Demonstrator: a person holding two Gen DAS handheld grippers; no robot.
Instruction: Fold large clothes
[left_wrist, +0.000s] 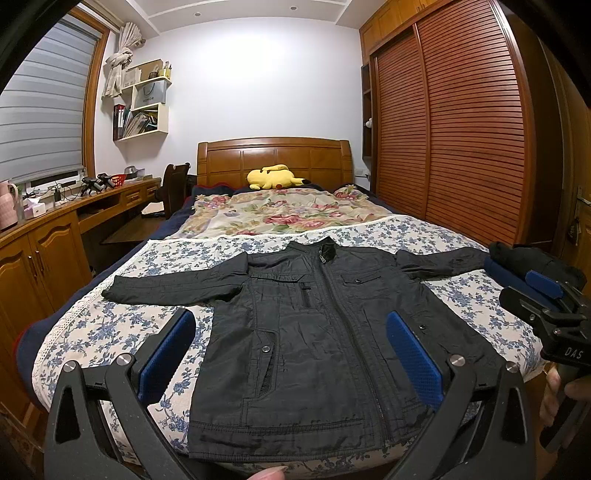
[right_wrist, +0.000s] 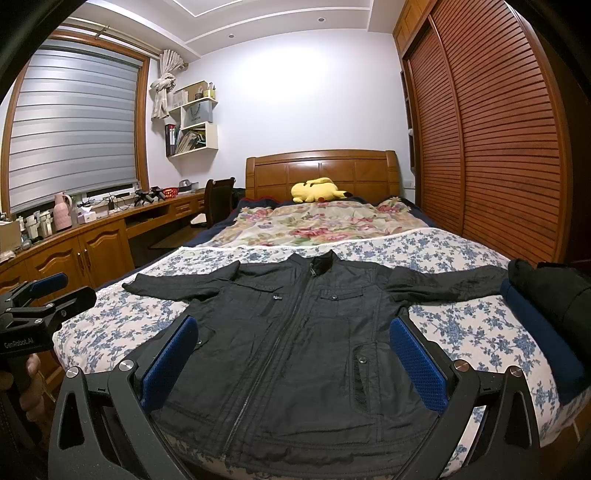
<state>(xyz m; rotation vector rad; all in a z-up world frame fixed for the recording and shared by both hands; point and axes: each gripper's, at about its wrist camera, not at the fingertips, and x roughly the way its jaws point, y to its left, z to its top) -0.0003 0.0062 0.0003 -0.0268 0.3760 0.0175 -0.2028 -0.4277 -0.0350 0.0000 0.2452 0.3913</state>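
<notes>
Black jacket (left_wrist: 314, 343) lies flat, zipped, face up, sleeves spread, on near end of bed (left_wrist: 122, 332), ready for folding. We hold left gripper (left_wrist: 291, 354) and right gripper (right_wrist: 295, 358) above hem, fingers released, grasping nothing.

My left gripper (left_wrist: 290, 350): arms cut off by bottom edge in left view. My right gripper (right_wrist: 293, 354): same in right view.

Black jacket (left_wrist: 295, 343): bottom hem partly behind my gripper arms, lowest part cut by picture edge.

Folded dark clothes (right_wrist: 543, 295): run off right edge, cannot tell how many pieces.

My hand (left_wrist: 561, 391): only fingers show, rest out of picture.

Desk things (right_wrist: 74, 214): too small to name.

Shelf books (left_wrist: 136, 122): titles too tiny to read.
</notes>
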